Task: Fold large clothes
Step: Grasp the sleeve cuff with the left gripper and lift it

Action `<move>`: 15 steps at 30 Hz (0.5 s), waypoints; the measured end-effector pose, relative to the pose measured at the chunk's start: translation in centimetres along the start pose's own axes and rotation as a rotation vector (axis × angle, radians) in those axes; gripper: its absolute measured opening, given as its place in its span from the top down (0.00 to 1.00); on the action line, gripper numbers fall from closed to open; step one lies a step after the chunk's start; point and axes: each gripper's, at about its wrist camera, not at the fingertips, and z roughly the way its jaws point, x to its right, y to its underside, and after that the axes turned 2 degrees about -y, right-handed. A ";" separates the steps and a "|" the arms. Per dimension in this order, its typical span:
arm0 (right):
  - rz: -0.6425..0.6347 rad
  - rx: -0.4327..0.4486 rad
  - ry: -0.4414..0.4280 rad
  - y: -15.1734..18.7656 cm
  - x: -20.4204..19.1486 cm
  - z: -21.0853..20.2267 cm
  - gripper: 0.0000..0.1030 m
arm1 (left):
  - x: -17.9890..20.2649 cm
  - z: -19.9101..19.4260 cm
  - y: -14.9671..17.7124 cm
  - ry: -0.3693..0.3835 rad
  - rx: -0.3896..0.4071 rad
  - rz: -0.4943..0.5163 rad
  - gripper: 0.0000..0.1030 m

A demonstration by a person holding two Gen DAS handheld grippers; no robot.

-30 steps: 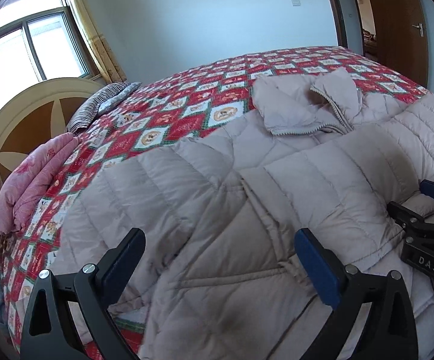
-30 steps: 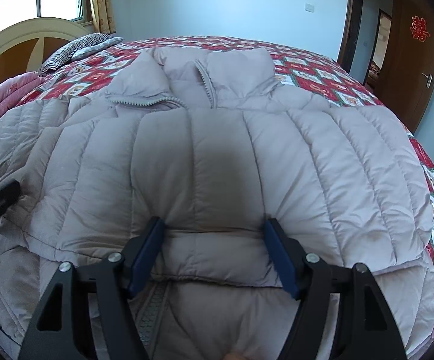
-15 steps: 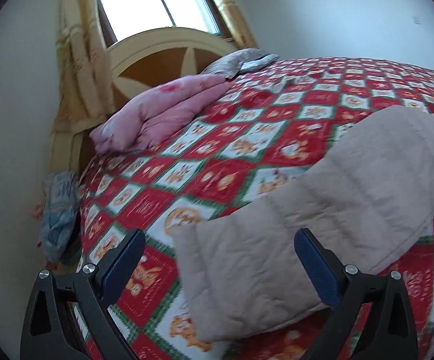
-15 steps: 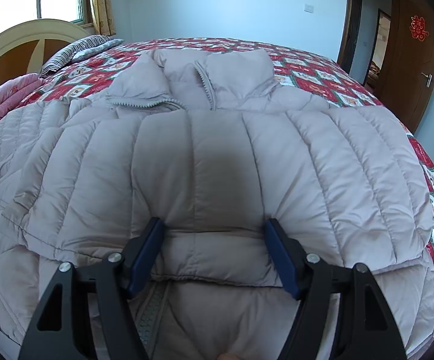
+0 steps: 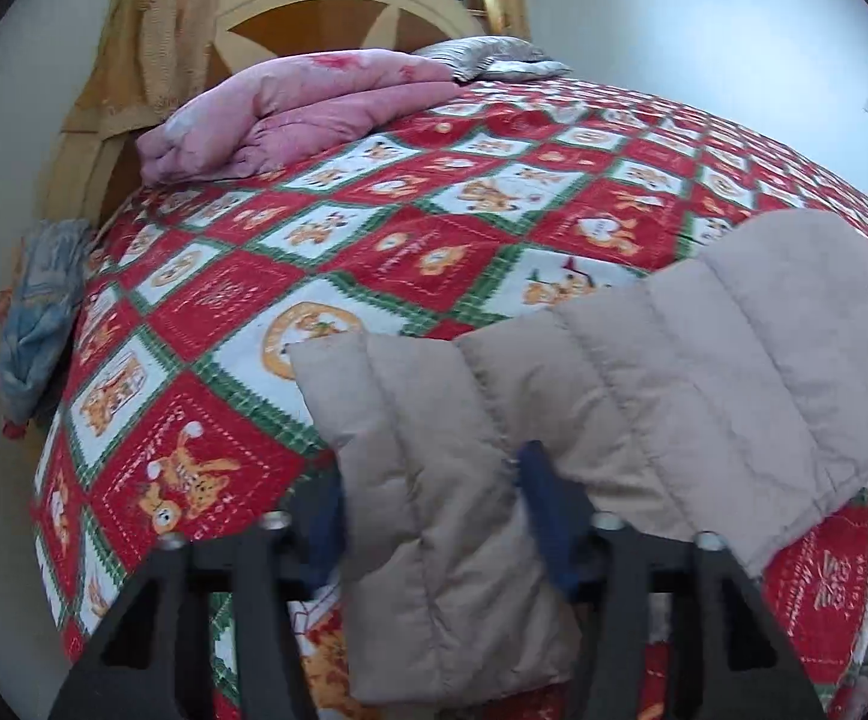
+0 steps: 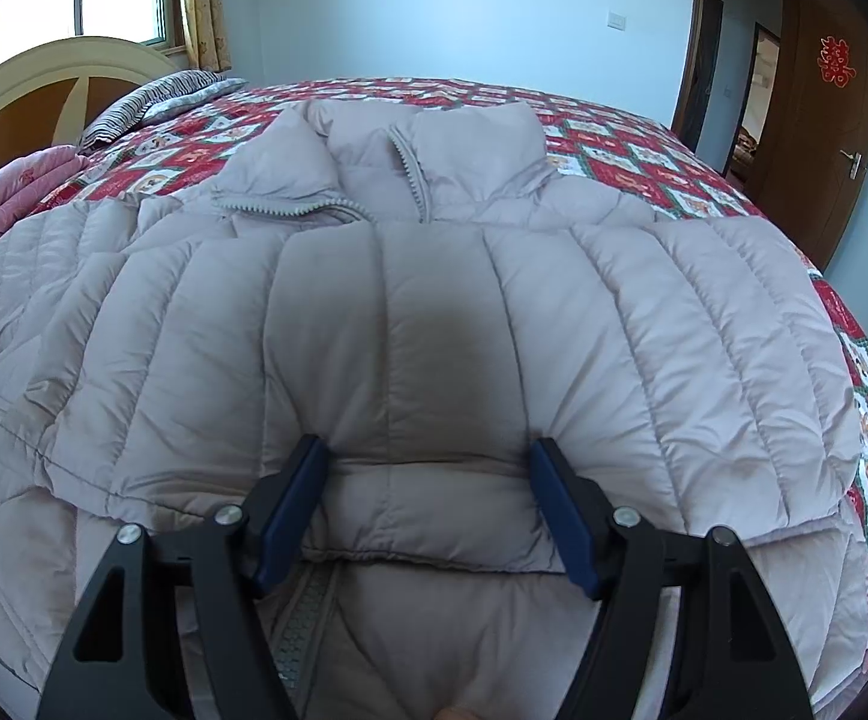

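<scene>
A large beige quilted down jacket [image 6: 434,324] lies spread on the bed, collar and zipper at the far side. Its sleeve [image 5: 644,396] stretches across the bedspread in the left wrist view, cuff end towards me. My left gripper [image 5: 428,516] has narrowed its jaws around the sleeve near the cuff, and the blue pads [image 5: 545,516] press into the fabric. My right gripper [image 6: 428,510] has its jaws wide apart, resting on a folded edge of the jacket near the hem, and the padding bulges between the blue pads [image 6: 560,516].
The bed has a red, white and green patterned bedspread [image 5: 326,252]. A folded pink quilt [image 5: 290,114] and striped pillows [image 6: 158,99] lie by the cream headboard [image 5: 326,6]. A blue cloth [image 5: 38,324] hangs at the bed's left edge. A wooden door [image 6: 824,138] stands at the right.
My left gripper swung left from the jacket body to the sleeve, moved in over the cuff end and closed its jaws onto it. The right gripper stayed still.
</scene>
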 end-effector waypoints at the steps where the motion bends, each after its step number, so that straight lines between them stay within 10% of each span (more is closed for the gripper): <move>1: 0.000 0.000 -0.001 0.0 0.0 0.0 0.29 | 0.2 -0.2 0.0 0.019 0.004 0.016 0.68; 5: 0.000 0.000 -0.001 0.0 0.0 0.0 0.29 | 0.3 -1.5 0.0 0.042 0.021 0.046 0.88; 15: 0.015 0.034 -0.052 -0.3 1.8 -4.2 0.29 | -1.6 -7.3 -4.7 0.035 0.177 0.040 0.90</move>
